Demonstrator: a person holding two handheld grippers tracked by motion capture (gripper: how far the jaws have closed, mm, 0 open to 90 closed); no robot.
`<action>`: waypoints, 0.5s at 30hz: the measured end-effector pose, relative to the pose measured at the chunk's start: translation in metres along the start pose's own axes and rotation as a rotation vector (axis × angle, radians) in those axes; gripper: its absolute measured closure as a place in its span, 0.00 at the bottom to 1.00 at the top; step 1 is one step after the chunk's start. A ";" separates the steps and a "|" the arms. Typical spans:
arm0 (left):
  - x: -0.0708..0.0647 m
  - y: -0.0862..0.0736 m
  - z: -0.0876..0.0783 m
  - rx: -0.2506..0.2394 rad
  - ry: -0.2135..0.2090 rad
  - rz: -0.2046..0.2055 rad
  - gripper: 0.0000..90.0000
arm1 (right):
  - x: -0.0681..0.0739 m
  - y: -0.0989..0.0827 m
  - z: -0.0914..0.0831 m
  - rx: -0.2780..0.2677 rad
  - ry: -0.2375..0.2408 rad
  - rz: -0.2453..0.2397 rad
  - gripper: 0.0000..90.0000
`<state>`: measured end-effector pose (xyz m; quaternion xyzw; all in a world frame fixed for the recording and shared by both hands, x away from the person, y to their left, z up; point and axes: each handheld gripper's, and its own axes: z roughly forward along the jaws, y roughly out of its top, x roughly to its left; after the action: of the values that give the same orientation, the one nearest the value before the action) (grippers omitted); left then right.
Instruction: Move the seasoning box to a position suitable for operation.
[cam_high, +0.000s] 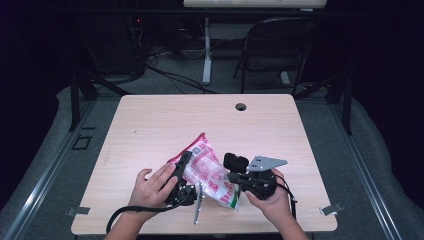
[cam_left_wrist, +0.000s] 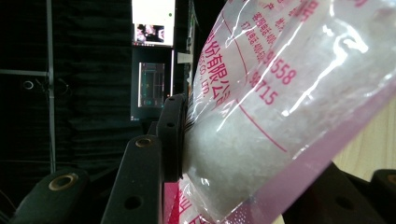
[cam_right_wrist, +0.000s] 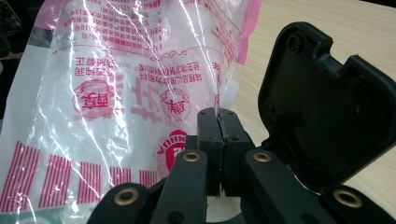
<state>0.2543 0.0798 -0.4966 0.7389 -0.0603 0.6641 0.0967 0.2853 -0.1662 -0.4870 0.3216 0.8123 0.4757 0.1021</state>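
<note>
A clear plastic bag (cam_high: 207, 170) with pink and red print and white grains inside is held up over the front part of the wooden table (cam_high: 200, 115). My left gripper (cam_high: 181, 172) is on the bag's left side. In the left gripper view the bag's full body (cam_left_wrist: 261, 116) sits between the jaws, and the left finger (cam_left_wrist: 170, 135) presses into it. My right gripper (cam_high: 233, 178) is at the bag's lower right. In the right gripper view its jaws (cam_right_wrist: 218, 115) are closed together on a fold of the bag's film (cam_right_wrist: 116, 93).
A black plastic piece (cam_right_wrist: 327, 107) stands close beside the right jaws. The table has a cable hole (cam_high: 241, 106) near its far edge. Beyond it are a folding chair (cam_high: 280, 45), a desk leg (cam_high: 206, 55) and floor cables.
</note>
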 end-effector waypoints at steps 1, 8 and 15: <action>0.000 0.000 0.000 -0.001 0.001 -0.001 0.71 | 0.000 0.000 0.000 -0.001 0.000 0.001 0.99; 0.001 0.000 -0.001 -0.004 0.003 -0.004 0.71 | 0.000 0.000 0.001 -0.001 0.000 0.001 0.99; 0.001 0.001 -0.001 -0.004 0.007 -0.001 0.71 | 0.000 0.000 0.001 0.000 -0.002 0.001 0.99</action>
<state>0.2534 0.0796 -0.4953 0.7364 -0.0609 0.6665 0.0986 0.2859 -0.1656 -0.4874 0.3226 0.8119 0.4755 0.1028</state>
